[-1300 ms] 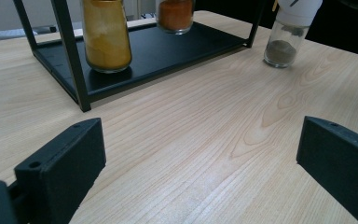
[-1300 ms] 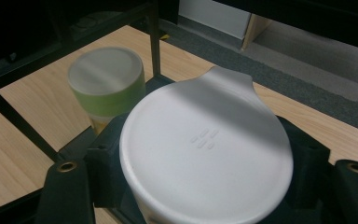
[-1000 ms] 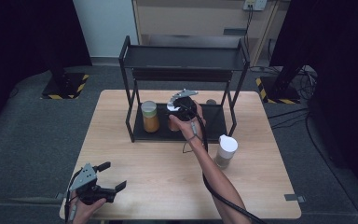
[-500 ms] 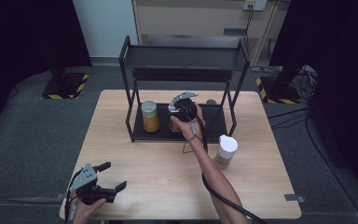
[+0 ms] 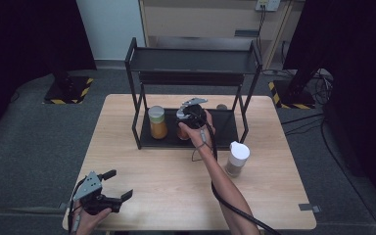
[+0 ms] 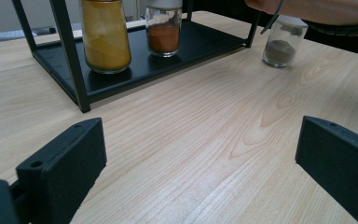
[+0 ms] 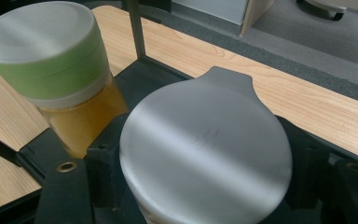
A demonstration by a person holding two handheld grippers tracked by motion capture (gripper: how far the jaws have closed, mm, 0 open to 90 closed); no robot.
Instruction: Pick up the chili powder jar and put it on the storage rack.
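Note:
My right gripper (image 5: 190, 115) reaches into the black two-tier rack (image 5: 196, 62) and is shut on a spice jar with a white flip lid (image 7: 205, 149) and red-orange powder (image 6: 164, 33). The jar stands upright on the lower shelf (image 5: 225, 131), and the black fingers (image 7: 103, 161) press on both its sides. Just left of it stands a jar of yellow powder (image 5: 157, 122) with a green-and-white lid (image 7: 46, 46). My left gripper (image 5: 119, 184) rests open near the table's front left corner, with only bare wood between its jaws (image 6: 200, 154).
A white-lidded jar of grey powder (image 5: 237, 158) stands on the table right of the rack's front, beside the right forearm. The rack's top shelf is bare. The table's front edge lies close under the left hand.

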